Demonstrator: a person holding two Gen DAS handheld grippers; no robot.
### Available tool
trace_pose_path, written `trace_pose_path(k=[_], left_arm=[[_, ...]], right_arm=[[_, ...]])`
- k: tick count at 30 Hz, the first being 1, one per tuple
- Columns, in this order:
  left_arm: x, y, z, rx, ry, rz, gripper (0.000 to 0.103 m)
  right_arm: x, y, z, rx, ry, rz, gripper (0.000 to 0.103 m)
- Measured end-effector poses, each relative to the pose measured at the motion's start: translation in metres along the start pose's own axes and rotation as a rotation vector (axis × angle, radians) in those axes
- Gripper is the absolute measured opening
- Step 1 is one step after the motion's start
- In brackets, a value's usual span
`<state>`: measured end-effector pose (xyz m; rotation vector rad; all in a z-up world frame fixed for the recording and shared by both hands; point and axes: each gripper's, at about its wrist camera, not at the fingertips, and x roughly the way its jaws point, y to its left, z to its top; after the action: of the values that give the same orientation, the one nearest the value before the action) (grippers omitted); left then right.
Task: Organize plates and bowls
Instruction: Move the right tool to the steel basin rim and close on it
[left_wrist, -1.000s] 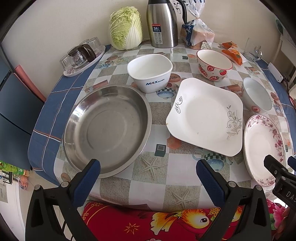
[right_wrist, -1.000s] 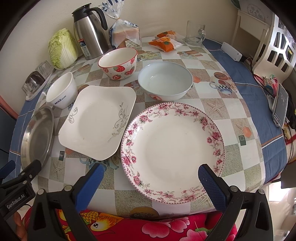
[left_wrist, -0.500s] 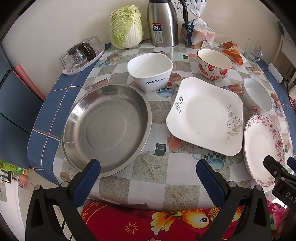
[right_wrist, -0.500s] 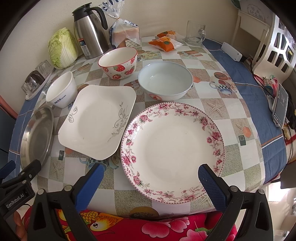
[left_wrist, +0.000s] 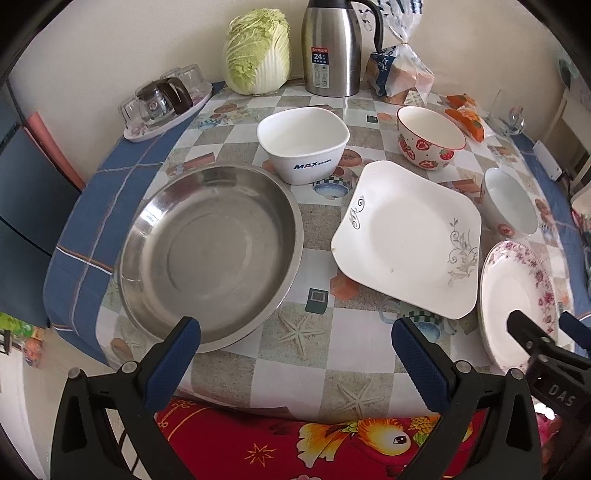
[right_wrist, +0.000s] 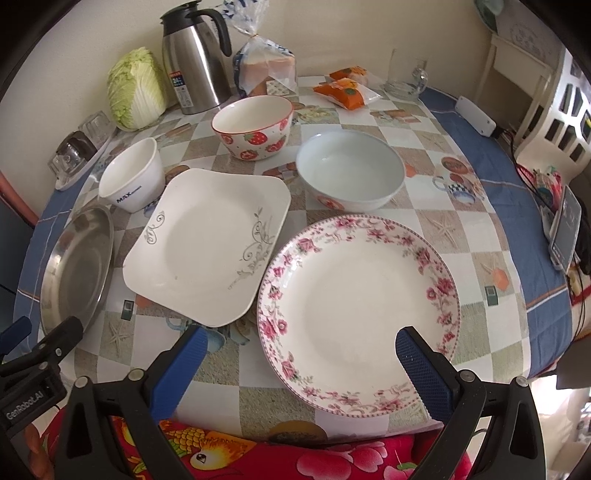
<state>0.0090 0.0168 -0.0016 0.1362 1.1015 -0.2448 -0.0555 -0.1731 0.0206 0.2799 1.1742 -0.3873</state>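
Through the left wrist view I had the left gripper (left_wrist: 293, 350) spread wide and empty at bottom centre, below the steel basin (left_wrist: 210, 254) and square plate (left_wrist: 406, 240), while in the right wrist view my right gripper (right_wrist: 301, 356) gaped empty over the floral plate (right_wrist: 360, 314), lower right of centre.

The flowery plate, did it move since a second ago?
No. The flowery plate sits just as close to the square plate as before.
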Motion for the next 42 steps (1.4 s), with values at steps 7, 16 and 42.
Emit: trace_pose_path(k=[7, 16, 42], left_arm=[[0.0, 0.016, 0.012, -0.036, 0.003, -0.008, 0.103], [0.011, 0.052, 0.027, -0.069, -0.079, 0.016, 0.103], [0.064, 0.212, 0.02, -0.354, -0.183, 0.089, 0.103]], right_arm=[[0.0, 0.016, 0.012, -0.039, -0.033, -0.001, 0.103], [0.012, 0.045, 0.029, -0.081, -0.036, 0.048, 0.103], [0.057, 0.184, 0.05, -0.345, -0.146, 0.315, 0.103]])
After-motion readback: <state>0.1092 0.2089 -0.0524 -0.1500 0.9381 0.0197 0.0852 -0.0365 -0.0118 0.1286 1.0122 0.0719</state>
